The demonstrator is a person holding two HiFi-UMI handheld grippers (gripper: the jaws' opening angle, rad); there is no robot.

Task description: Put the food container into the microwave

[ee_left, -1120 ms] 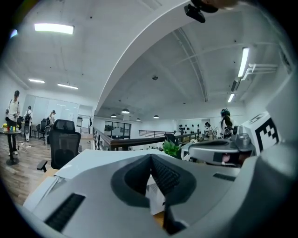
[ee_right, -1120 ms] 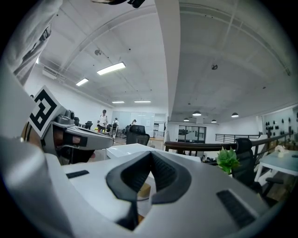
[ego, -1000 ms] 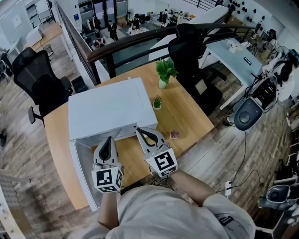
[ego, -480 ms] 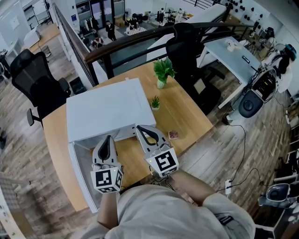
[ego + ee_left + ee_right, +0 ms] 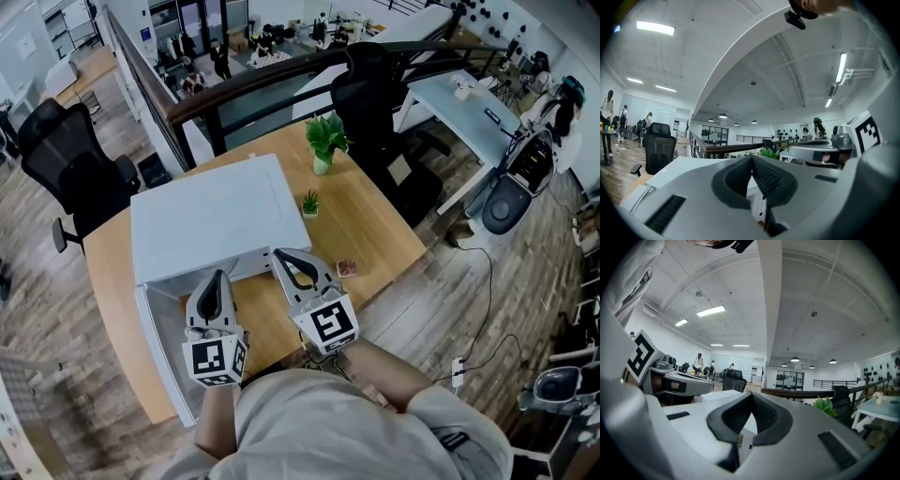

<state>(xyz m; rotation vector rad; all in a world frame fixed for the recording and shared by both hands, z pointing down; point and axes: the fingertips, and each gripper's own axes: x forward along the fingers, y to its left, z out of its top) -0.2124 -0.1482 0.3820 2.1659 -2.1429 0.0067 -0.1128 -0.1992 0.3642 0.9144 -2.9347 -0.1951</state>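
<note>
The left gripper [image 5: 218,277] [image 5: 752,157] was shut tight, its two dark ribbed jaws pressed together with nothing between them. It pointed level at the front of the white box-shaped microwave [image 5: 211,220], its tip just before the opening. The right gripper [image 5: 278,255] [image 5: 752,395] was held just beside it, on its right, and was likewise closed and empty, with its tip near the microwave's front right corner. Each gripper carried its cube of black-and-white square markers at the end nearest the person.

The microwave stood on the light wooden desk [image 5: 375,234] and took up most of the desk's left half. Its white door [image 5: 157,352] hung open, swung out along the desk's left side toward the person. From above, the inside could not be seen.

A small square reddish-brown thing [image 5: 350,269] lay on the desk near its right-hand edge, a little to the right of the right gripper. I could not tell whether this was the food container.

A tiny green potted plant [image 5: 309,203] stood just beside the microwave's right side. A larger leafy green plant in a white pot [image 5: 324,142] stood at the desk's far corner. One black office chair [image 5: 375,89] stood beyond that corner, and another black chair [image 5: 75,159] stood off the desk's left edge.
</note>
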